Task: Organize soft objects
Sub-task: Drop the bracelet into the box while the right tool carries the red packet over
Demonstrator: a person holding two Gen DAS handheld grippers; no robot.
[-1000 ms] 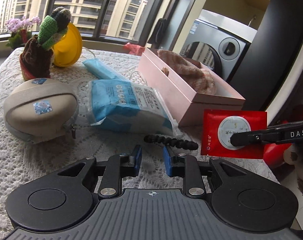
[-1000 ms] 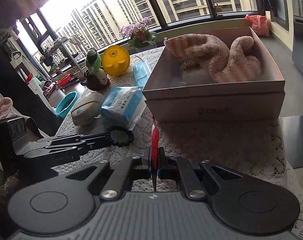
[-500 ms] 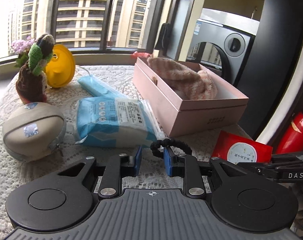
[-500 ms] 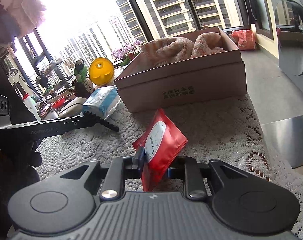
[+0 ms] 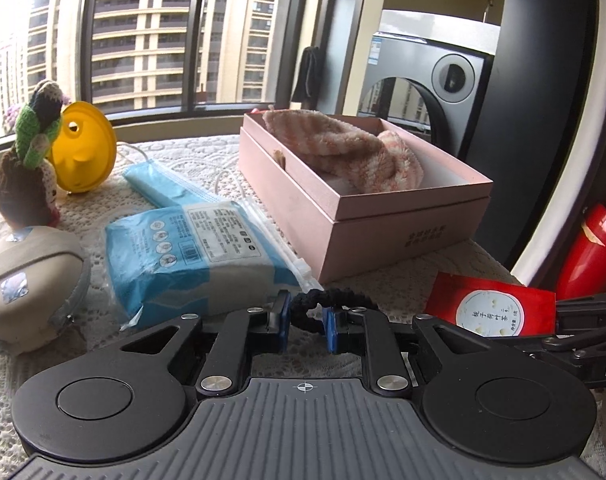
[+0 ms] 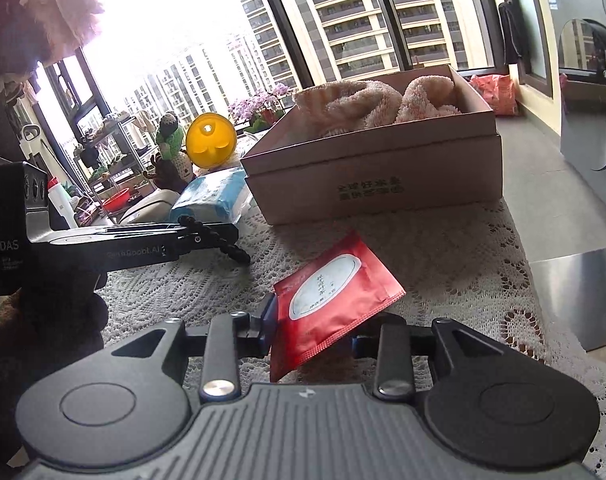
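Your left gripper [image 5: 306, 326] pinches the black hair tie [image 5: 331, 300]; your right gripper [image 6: 313, 330], jaws parted, cradles the red sachet [image 6: 335, 304].
Pink box [image 5: 383, 216] at one o'clock, blue tissue pack [image 5: 191, 256] at eleven.

The left gripper [image 5: 306, 322] is held low and level, its blue-padded jaws a little apart with a black braided hair tie [image 5: 330, 305] caught between them. Seen from the right wrist camera, it reaches in sideways from the left edge. The right gripper [image 6: 313, 330] is also low and level, its jaws spread wide. A red tea sachet [image 6: 335, 304] lies tilted between them, one edge against the left pad; whether it is gripped cannot be told.
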